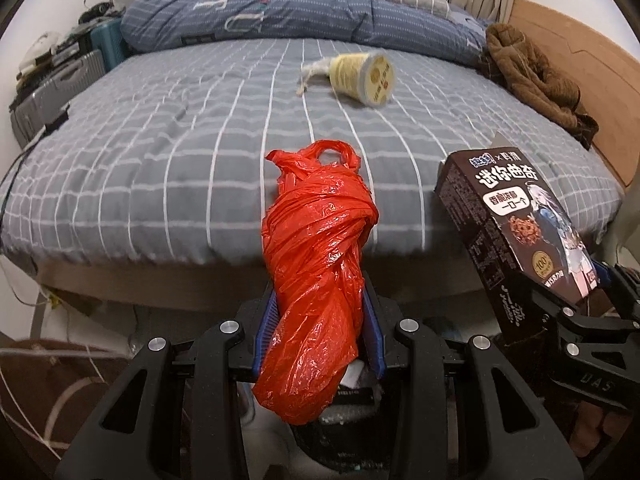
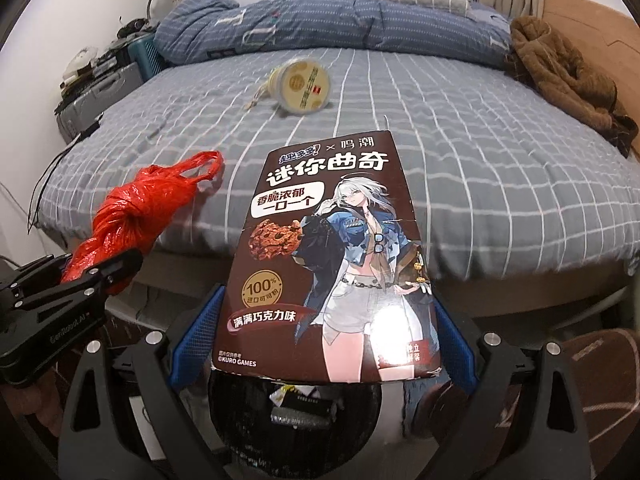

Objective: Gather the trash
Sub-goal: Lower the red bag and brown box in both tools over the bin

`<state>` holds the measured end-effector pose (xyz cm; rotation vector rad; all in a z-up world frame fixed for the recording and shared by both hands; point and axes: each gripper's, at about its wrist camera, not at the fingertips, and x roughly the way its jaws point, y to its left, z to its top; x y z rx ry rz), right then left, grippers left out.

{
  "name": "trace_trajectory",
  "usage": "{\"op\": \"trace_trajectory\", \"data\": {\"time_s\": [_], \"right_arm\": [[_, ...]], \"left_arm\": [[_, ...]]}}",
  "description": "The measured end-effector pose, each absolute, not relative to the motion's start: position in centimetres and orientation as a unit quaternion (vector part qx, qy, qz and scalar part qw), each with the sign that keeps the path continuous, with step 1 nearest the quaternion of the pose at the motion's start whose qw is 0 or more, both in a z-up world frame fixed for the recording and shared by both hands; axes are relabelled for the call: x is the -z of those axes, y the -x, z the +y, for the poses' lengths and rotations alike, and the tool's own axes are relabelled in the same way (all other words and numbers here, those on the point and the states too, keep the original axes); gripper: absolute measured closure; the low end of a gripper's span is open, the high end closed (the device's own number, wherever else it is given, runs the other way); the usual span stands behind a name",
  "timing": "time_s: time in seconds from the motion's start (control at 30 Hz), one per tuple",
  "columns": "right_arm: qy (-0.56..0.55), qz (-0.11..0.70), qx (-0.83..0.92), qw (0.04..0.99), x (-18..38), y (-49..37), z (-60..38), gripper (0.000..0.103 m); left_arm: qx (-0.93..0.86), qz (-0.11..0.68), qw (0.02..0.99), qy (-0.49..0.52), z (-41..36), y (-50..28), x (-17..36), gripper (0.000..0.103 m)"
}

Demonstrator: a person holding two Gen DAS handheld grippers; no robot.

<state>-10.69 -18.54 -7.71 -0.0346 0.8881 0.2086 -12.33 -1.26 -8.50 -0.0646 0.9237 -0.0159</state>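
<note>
— What have you got hold of?

— My left gripper is closed around a knotted red plastic bag, pinched about mid-length between the blue pads. My right gripper is clamped on a dark cookie box near its lower end, jaws spread to the box's width.

— How do they handle?

— The bag is soft, light and slick; it droops below the pads, so I'd judge a grip near the knot is safest. The box is stiff card, probably empty and easily crushed, so I squeeze its narrow sides only.

— Where does it all go?

— Below both grippers there's a dark round bin with wrappers inside, I think; the box hides most of its rim. Both items hang roughly over it.

— Anything left?

— A yellow cup lies on its side well up the bed, a crumpled tissue touching it. The bed edge is just ahead, open sheet beyond, brown garment off right.
</note>
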Motion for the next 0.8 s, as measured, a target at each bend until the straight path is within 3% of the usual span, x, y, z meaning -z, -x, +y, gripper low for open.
{"op": "trace_trajectory", "data": {"time_s": [0.8], "right_arm": [[0.021,0.552,-0.084,0.829,13.9,12.4,-18.9,0.013]], "left_arm": [[0.013,0.559,0.828,0.053,-1.2,14.2,15.1,0.067]]}}
